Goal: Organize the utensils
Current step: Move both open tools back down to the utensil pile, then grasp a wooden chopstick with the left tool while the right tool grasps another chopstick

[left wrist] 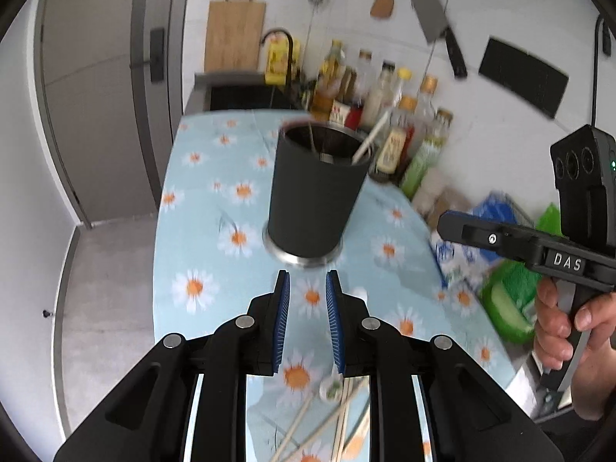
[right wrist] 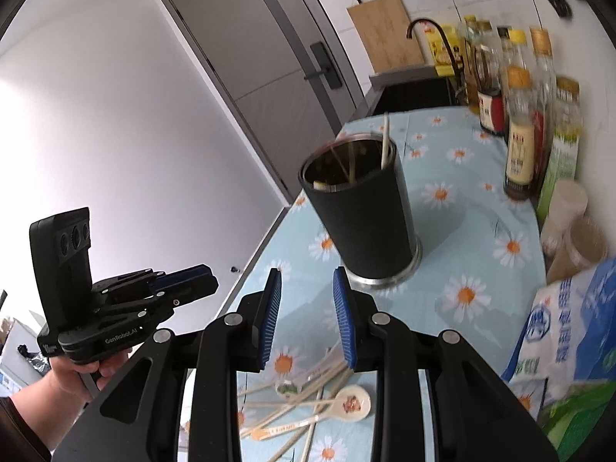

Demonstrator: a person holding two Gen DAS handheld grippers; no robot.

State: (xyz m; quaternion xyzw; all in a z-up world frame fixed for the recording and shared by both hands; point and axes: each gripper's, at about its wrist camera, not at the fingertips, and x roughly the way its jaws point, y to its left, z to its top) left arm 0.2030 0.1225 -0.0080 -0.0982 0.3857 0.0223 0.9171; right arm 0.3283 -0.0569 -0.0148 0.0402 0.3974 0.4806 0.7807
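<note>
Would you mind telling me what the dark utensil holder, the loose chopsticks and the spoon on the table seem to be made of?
Utensil holder: a matte dark sleeve, plastic or rubbery by its dull look, over metal; the shiny silver base ring suggests steel. Chopsticks: pale tan, unglossy sticks, probably bamboo or wood. Spoon: glossy cream bowl with a printed motif, likely ceramic, possibly melamine.

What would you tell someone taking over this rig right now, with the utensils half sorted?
Left gripper: jaws open, empty, above the tablecloth just short of the holder.
Right gripper: jaws open, empty, also facing the holder.
Dark utensil holder stands upright mid-table; a few chopsticks already stand in it.
Left to do: loose chopsticks and a ceramic spoon lie in a heap on the cloth at the near edge, under both grippers. Pick them up and drop them in the holder.
</note>
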